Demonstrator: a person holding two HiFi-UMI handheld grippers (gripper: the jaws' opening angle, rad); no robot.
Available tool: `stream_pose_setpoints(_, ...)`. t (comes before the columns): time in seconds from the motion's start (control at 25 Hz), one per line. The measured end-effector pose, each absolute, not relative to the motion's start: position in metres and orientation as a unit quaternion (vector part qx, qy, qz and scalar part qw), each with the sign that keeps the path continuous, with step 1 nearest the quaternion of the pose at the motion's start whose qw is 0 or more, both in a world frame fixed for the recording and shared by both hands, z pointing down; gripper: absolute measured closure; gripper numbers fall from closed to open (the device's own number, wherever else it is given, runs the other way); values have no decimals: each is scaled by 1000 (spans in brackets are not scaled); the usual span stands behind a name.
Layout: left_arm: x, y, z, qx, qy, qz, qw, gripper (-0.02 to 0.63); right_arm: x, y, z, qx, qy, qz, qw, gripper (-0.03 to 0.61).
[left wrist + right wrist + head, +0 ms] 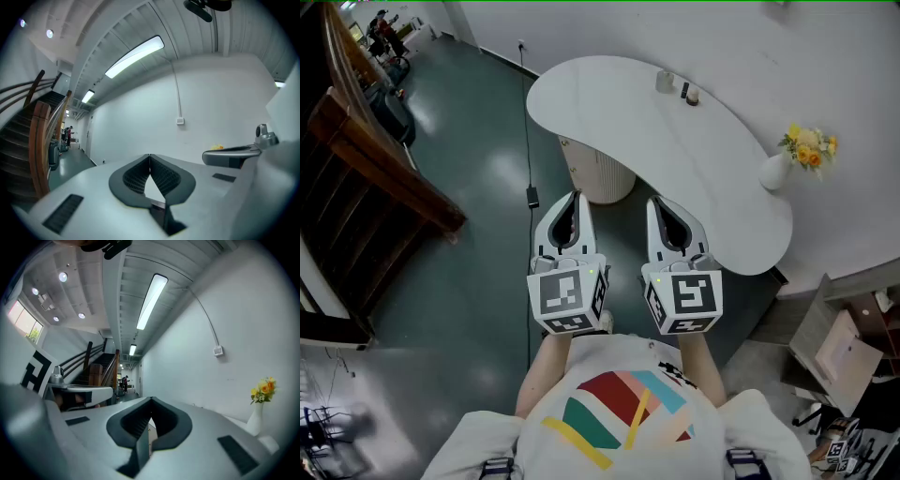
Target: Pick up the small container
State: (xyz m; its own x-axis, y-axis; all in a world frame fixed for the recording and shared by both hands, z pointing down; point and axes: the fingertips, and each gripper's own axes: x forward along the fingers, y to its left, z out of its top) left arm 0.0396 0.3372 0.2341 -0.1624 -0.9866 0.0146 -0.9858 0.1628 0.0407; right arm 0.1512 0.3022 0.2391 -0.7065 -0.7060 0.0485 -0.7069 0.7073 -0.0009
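Your left claw (574,199) and right claw (663,206): closed, holding nothing.
The small container (665,82) sits on the counter (591,94), well beyond both.

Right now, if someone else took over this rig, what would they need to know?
Left gripper: fingers together, empty.
Right gripper: fingers together, empty.
Both held level before the white table.
Small container stands at the table's far end; vase of flowers at its right end.
Done: nothing picked up yet.
To do: open a gripper, reach across, grasp the container, lift.
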Motion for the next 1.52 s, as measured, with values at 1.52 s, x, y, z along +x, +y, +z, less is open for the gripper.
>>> stream_pose_setpoints(1.52, -40, 319, 244, 650, -758, -35, 22, 595, 100, 287, 252, 397, -918, 13, 16, 566)
